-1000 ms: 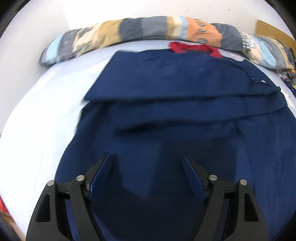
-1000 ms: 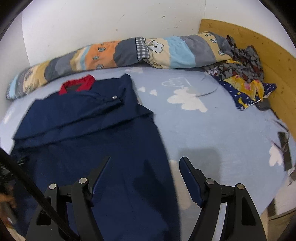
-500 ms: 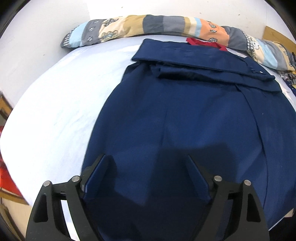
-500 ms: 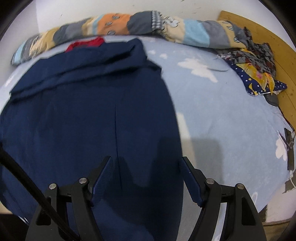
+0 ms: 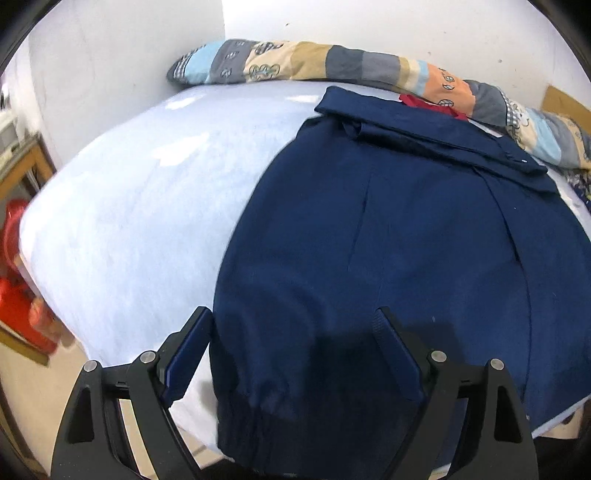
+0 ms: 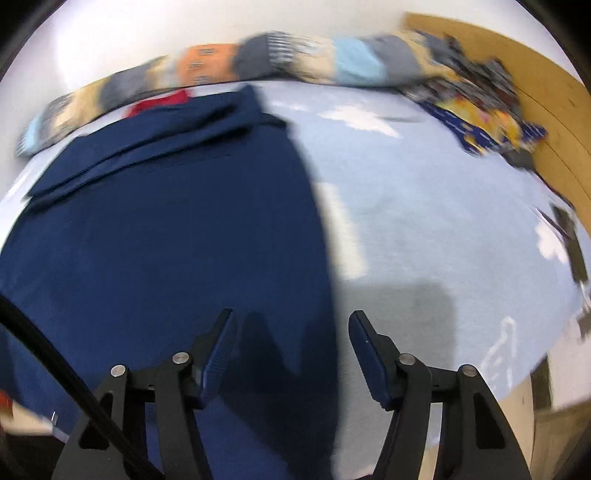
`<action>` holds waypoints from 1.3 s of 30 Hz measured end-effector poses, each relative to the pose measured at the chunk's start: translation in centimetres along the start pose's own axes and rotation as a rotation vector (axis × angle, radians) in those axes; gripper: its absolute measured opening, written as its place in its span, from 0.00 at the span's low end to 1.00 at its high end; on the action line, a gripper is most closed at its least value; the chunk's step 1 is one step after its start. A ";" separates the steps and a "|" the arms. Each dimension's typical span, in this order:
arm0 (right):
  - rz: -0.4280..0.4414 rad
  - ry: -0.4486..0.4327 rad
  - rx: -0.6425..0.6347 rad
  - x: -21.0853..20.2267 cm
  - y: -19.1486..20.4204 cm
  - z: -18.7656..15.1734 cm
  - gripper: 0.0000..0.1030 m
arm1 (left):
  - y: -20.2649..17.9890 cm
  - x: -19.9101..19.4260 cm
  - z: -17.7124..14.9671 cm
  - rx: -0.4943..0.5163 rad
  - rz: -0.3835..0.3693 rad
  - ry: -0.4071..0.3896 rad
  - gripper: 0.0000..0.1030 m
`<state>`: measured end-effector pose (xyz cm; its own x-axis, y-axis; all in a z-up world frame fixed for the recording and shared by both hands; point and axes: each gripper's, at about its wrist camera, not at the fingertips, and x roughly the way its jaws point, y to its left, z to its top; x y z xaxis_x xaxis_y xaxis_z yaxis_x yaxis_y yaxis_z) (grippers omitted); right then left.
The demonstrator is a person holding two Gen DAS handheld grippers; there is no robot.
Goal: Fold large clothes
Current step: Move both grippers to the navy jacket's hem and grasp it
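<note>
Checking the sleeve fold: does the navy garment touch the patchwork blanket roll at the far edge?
Cannot tell. The left wrist view shows navy garment reaching patchwork blanket roll, contact unclear.

We are in a bedroom at home. A bed with a pale blue sheet printed with white clouds fills both views. A rolled patchwork quilt lies along its far edge against a plain white wall. A wooden headboard stands at the far right, with crumpled bedding heaped before it.
</note>
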<state>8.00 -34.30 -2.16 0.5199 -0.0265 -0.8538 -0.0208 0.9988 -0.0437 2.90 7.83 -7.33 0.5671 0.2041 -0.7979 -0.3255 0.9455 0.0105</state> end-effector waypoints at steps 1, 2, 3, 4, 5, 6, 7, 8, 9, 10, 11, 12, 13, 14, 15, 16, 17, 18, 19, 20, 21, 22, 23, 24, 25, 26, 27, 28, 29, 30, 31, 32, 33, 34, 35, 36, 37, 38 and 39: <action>0.023 -0.009 -0.039 -0.4 1.1 -0.7 0.66 | 0.0 0.0 -0.3 0.003 0.004 0.002 0.85; 0.026 -0.015 -0.070 -0.5 1.8 -1.2 0.66 | 0.0 0.0 -0.3 0.008 0.005 0.005 0.85; 0.023 -0.018 -0.101 -0.5 2.5 -1.9 0.66 | 0.1 0.0 -0.4 0.012 0.002 0.011 0.85; 0.019 -0.015 -0.129 -0.3 2.9 -2.6 0.66 | 0.3 0.0 -0.4 0.011 0.000 0.017 0.85; 0.009 -0.012 -0.143 -0.1 3.0 -3.0 0.66 | 0.6 -0.1 -0.5 0.005 0.007 0.020 0.85; -0.013 -0.011 -0.151 0.0 2.7 -3.2 0.66 | 0.9 -0.2 -0.4 -0.002 0.018 0.018 0.85; -0.042 -0.006 -0.144 0.2 2.3 -3.2 0.66 | 1.5 -0.5 -0.4 -0.012 0.036 0.014 0.85; -0.054 0.004 -0.108 0.2 1.3 -3.1 0.66 | 2.0 -0.7 -0.2 -0.024 0.050 0.009 0.85; -0.046 0.017 -0.064 0.2 0.4 -3.0 0.66 | 2.7 -1.0 -0.1 -0.042 0.062 0.003 0.85; -0.042 0.037 0.003 0.2 -1.0 -3.1 0.66 | 3.5 -1.4 0.1 -0.064 0.076 0.000 0.85; -0.053 0.044 0.047 0.1 -2.0 -3.2 0.66 | 4.2 -1.6 0.2 -0.086 0.096 0.000 0.85; -0.073 0.043 0.076 -0.1 -2.9 -3.3 0.66 | 5.0 -1.9 0.4 -0.113 0.111 0.000 0.85; -0.091 0.040 0.086 -0.3 -3.5 -3.4 0.66 | 5.9 -2.1 0.5 -0.149 0.115 0.001 0.85; -0.098 0.036 0.095 -0.5 -3.9 -3.4 0.66 | 6.5 -2.2 0.8 -0.175 0.104 0.002 0.84; -0.084 0.027 0.110 -0.9 -4.1 -3.5 0.66 | 7.0 -2.3 0.8 -0.202 0.080 0.006 0.84; -0.052 0.019 0.121 -1.3 -4.3 -3.7 0.66 | 7.2 -2.2 0.9 -0.211 0.062 0.017 0.84; -0.021 0.014 0.119 -1.6 -3.9 -3.8 0.66 | 7.0 -1.9 0.8 -0.191 0.062 0.034 0.84; 0.000 0.017 0.110 -1.7 -3.6 -4.0 0.66 | 6.6 -1.4 0.8 -0.162 0.073 0.054 0.84; 0.007 0.034 0.098 -1.3 -3.1 -4.0 0.66 | 6.2 -0.8 0.7 -0.130 0.087 0.081 0.85; 0.006 0.061 0.096 -0.8 -3.0 -4.2 0.66 | 6.1 -0.3 0.5 -0.117 0.089 0.102 0.85; 0.003 0.083 0.106 -0.4 -3.2 -4.3 0.66 | 6.3 -0.2 0.6 -0.126 0.083 0.108 0.85; 0.013 0.100 0.141 0.0 -3.8 -4.4 0.66 | 6.6 -0.2 0.6 -0.143 0.069 0.110 0.84; 0.024 0.104 0.182 0.0 -4.4 -4.3 0.66 | 6.8 -0.3 0.7 -0.152 0.058 0.108 0.81; 0.018 0.095 0.220 -0.4 -5.3 -4.2 0.66 | 7.0 -0.5 0.8 -0.154 0.044 0.104 0.70; 0.012 0.085 0.230 -0.8 -5.8 -4.1 0.66 | 6.9 -0.8 0.8 -0.154 0.014 0.102 0.62; 0.023 0.074 0.238 -1.1 -6.3 -4.0 0.66 | 6.8 -1.1 0.6 -0.151 -0.041 0.109 0.46; 0.050 0.068 0.254 -1.5 -6.7 -3.9 0.66 | 6.6 -1.4 0.4 -0.144 -0.092 0.121 0.40; 0.084 0.064 0.274 -1.7 -7.1 -4.0 0.66 | 6.3 -1.6 0.2 -0.139 -0.115 0.126 0.40; 0.122 0.064 0.292 -1.8 -7.5 -4.0 0.66 | 6.2 -1.7 0.0 -0.137 -0.130 0.129 0.40; 0.174 0.072 0.308 -1.8 -7.7 -4.0 0.66 | 6.1 -1.8 -0.3 -0.141 -0.157 0.138 0.40; 0.224 0.085 0.322 -1.7 -7.8 -4.1 0.66 | 6.0 -1.6 -0.4 -0.145 -0.185 0.157 0.40; 0.257 0.093 0.337 -1.6 -7.7 -4.4 0.66 | 5.9 -1.4 -0.7 -0.147 -0.198 0.175 0.40; 0.273 0.099 0.347 -1.5 -7.7 -4.7 0.66 | 5.8 -1.2 -0.8 -0.144 -0.192 0.185 0.40; 0.285 0.112 0.349 -1.2 -7.6 -4.8 0.66 | 5.7 -0.8 -1.0 -0.147 -0.203 0.205 0.40; 0.292 0.122 0.349 -1.0 -7.3 -5.1 0.66 | 5.7 -0.8 -1.0 -0.154 -0.211 0.208 0.40; 0.309 0.142 0.351 -0.6 -7.0 -5.3 0.64 | 5.7 -0.8 -1.1 -0.159 -0.214 0.204 0.40; 0.323 0.153 0.348 -0.4 -6.7 -5.4 0.55 | 5.7 -0.7 -1.0 -0.160 -0.218 0.204 0.40; 0.347 0.172 0.337 -0.1 -6.2 -5.6 0.41 | 5.7 -0.6 -1.0 -0.162 -0.221 0.205 0.40; 0.350 0.186 0.323 0.0 -5.5 -5.7 0.35 | 5.8 -0.5 -0.9 -0.167 -0.222 0.204 0.40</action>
<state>3.24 -39.98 -4.86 0.3677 0.3343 -0.8678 0.1134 0.9101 0.3986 0.06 12.94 -7.43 0.4805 -0.0723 -0.8740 -0.3403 0.9031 -0.2619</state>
